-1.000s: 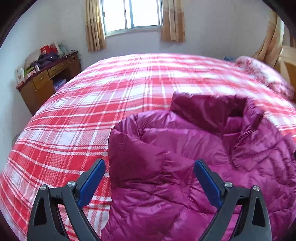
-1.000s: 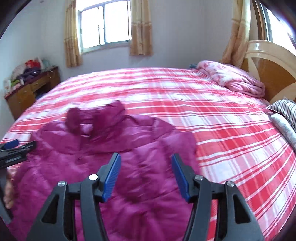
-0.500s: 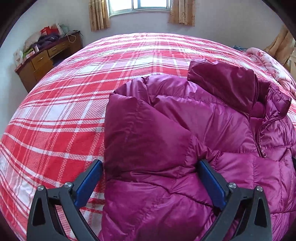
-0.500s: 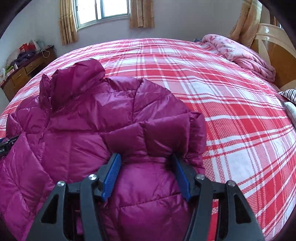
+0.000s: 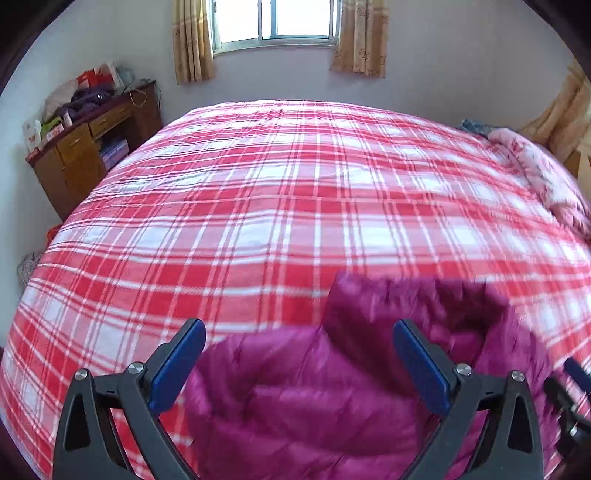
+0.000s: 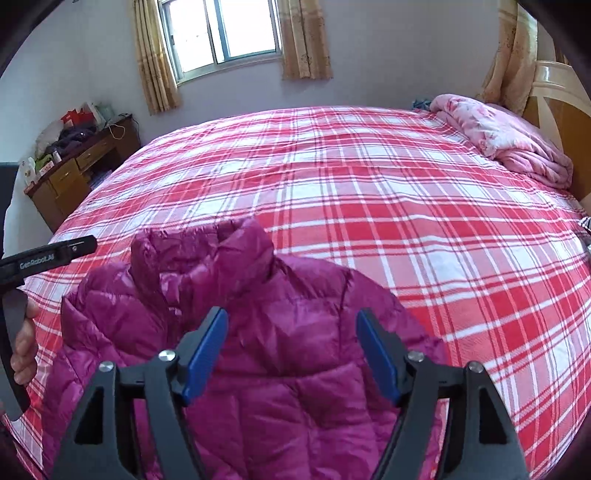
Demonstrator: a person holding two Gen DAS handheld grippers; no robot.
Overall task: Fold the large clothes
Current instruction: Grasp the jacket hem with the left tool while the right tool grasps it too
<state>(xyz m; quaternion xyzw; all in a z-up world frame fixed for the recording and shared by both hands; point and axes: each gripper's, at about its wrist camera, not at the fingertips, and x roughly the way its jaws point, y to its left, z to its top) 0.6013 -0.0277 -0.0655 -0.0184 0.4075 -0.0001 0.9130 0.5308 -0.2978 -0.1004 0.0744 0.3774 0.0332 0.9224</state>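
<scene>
Magenta puffer jacket (image 6: 280, 354) lies on red-and-white plaid bed (image 6: 369, 206), filling lower left and centre of rt wrist view, collar standing up toward the window (image 6: 221, 33). Rt gripper (image 6: 291, 354) hangs above the jacket's shoulder area, blue-padded jaws spread apart, nothing between them. Lt gripper (image 5: 299, 365) sits low in its own view w/ jaws likewise wide apart over the jacket's near edge, fabric blurred; whether pads touch cloth can't be told. In rt view, lt tool shows at left edge, held in a bare hand (image 6: 24, 343). Pink floral quilt (image 6: 506, 136) is bunched at upper right by wooden headboard (image 6: 554, 99). Cluttered wooden desk (image 6: 74, 166) stands at left under tan curtains (image 6: 155, 55).
</scene>
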